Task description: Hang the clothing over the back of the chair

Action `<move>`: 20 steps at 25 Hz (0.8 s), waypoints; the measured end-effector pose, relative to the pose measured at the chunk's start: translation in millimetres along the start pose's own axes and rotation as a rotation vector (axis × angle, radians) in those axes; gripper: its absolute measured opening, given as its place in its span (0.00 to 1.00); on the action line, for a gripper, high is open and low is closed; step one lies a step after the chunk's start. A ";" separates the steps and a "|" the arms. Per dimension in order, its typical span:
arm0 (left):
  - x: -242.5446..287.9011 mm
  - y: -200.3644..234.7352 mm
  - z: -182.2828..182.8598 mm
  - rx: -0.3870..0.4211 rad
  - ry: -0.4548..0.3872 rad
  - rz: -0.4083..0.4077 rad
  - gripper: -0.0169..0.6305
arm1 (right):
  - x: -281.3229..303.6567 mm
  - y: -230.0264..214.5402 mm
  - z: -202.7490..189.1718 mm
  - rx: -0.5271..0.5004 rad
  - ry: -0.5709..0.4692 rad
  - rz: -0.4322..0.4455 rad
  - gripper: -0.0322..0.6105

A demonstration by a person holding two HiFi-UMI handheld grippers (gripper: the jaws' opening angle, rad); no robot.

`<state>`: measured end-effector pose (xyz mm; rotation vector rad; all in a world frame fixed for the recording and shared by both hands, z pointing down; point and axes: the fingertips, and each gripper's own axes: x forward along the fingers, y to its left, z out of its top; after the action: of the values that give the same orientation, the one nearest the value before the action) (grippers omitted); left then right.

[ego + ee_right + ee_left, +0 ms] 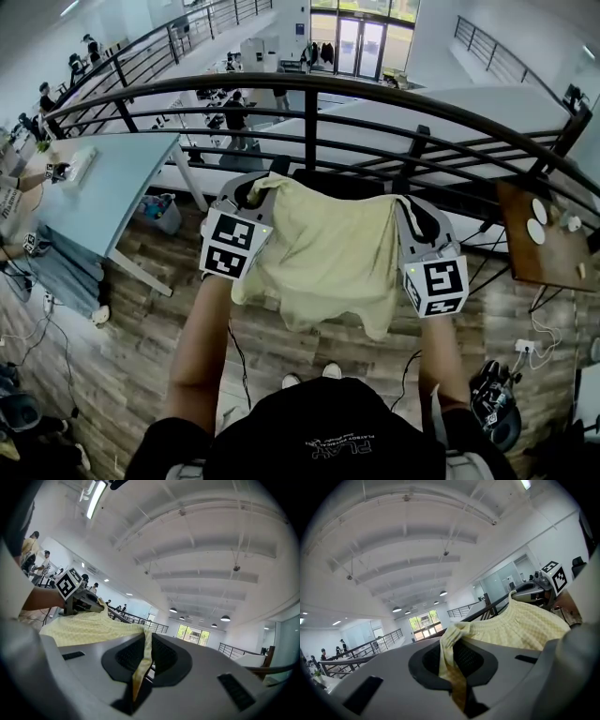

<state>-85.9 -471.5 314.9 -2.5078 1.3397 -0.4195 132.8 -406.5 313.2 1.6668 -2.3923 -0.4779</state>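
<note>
A pale yellow garment (319,253) hangs spread between my two grippers at chest height, in front of the black railing. My left gripper (251,202) is shut on its left top corner, and my right gripper (412,220) is shut on its right top corner. In the left gripper view the cloth (520,625) runs from the pinching jaws toward the right gripper (536,588). The right gripper view shows the fabric (93,625) stretching from the jaws to the left gripper (82,599). A dark shape (333,183) just behind the top edge is mostly hidden; I cannot tell if it is the chair back.
A curved black railing (309,122) crosses right ahead, with a drop to a lower floor beyond it. A light blue table (103,187) stands at the left and a brown wooden tabletop (544,248) at the right. Cables and gear (497,398) lie on the wood floor.
</note>
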 end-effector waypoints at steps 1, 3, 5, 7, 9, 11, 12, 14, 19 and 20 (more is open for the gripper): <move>2.6 0.0 0.3 0.003 0.003 -0.002 0.07 | 2.5 -1.7 -2.8 -0.001 0.007 0.004 0.11; 6.6 -0.6 -0.8 0.009 0.015 -0.014 0.07 | 6.5 -2.4 -7.9 0.003 0.023 0.016 0.11; 9.5 -1.6 -4.9 -0.002 0.039 -0.041 0.07 | 10.2 -0.7 -12.0 0.012 0.044 0.036 0.11; 12.4 -1.2 -11.3 -0.029 0.072 -0.064 0.07 | 13.8 1.3 -16.0 0.020 0.066 0.059 0.11; 13.8 1.4 -18.2 -0.055 0.106 -0.066 0.08 | 16.1 5.0 -19.8 0.028 0.086 0.086 0.11; 13.7 4.3 -23.7 -0.069 0.133 -0.061 0.11 | 17.9 9.3 -23.1 0.035 0.112 0.113 0.11; 13.6 5.2 -26.2 -0.073 0.146 -0.061 0.14 | 18.4 11.0 -25.4 0.042 0.129 0.129 0.11; 13.7 5.1 -31.7 -0.079 0.175 -0.072 0.31 | 18.7 13.6 -34.0 0.054 0.177 0.165 0.12; 11.7 3.0 -42.3 -0.100 0.198 -0.094 0.37 | 13.6 9.4 -51.7 0.051 0.242 0.174 0.26; 10.7 3.1 -43.3 -0.108 0.194 -0.094 0.37 | 12.2 8.8 -51.1 0.063 0.237 0.174 0.27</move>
<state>-98.8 -486.2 355.0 -2.6852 1.3496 -0.6412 137.7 -422.9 363.6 1.4310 -2.3684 -0.1676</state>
